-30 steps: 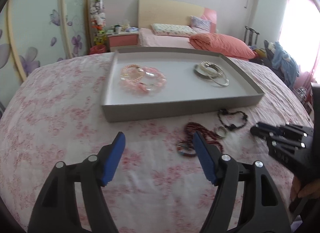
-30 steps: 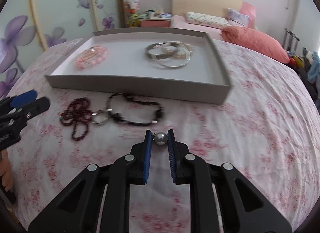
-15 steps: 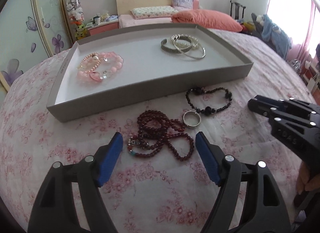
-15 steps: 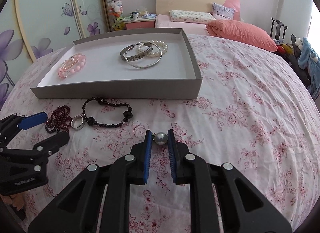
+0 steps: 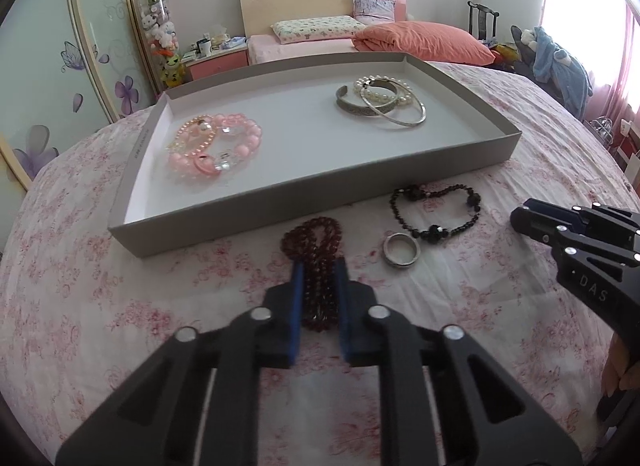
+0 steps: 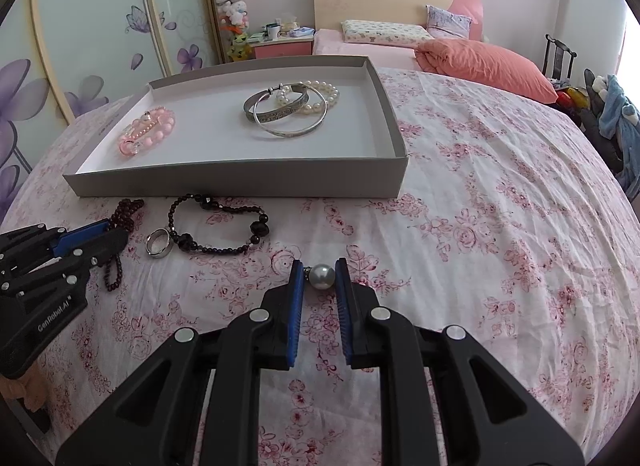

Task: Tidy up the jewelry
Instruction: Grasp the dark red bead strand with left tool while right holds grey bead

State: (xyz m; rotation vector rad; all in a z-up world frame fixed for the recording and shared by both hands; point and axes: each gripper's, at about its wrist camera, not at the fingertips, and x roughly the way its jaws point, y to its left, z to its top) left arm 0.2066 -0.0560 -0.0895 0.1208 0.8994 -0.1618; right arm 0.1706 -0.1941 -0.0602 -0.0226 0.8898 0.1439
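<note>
A grey tray (image 5: pixel 304 189) on the flowered cloth holds pink bead bracelets (image 5: pixel 216 143) at its left and silver bangles with a pearl bracelet (image 5: pixel 382 103) at its right. In front of the tray lie a dark red bead string (image 5: pixel 316 250), a silver ring (image 5: pixel 401 254) and a black bead bracelet (image 5: pixel 436 211). My left gripper (image 5: pixel 319 290) is shut on the dark red bead string. My right gripper (image 6: pixel 319 280) is shut on a grey pearl (image 6: pixel 322 276) just above the cloth, to the right of the black bracelet (image 6: pixel 218 227). The tray also shows in the right wrist view (image 6: pixel 240 179).
The right gripper's tip (image 5: pixel 532 219) shows at the right in the left wrist view; the left gripper (image 6: pixel 80 240) shows at the left in the right wrist view. Behind are a bed with an orange quilt (image 6: pixel 484 63), a nightstand (image 6: pixel 282 45) and a wardrobe (image 6: pixel 88 25).
My left gripper moved forward over the dark red bead string and closed on it. My right gripper still holds the pearl and has shifted little.
</note>
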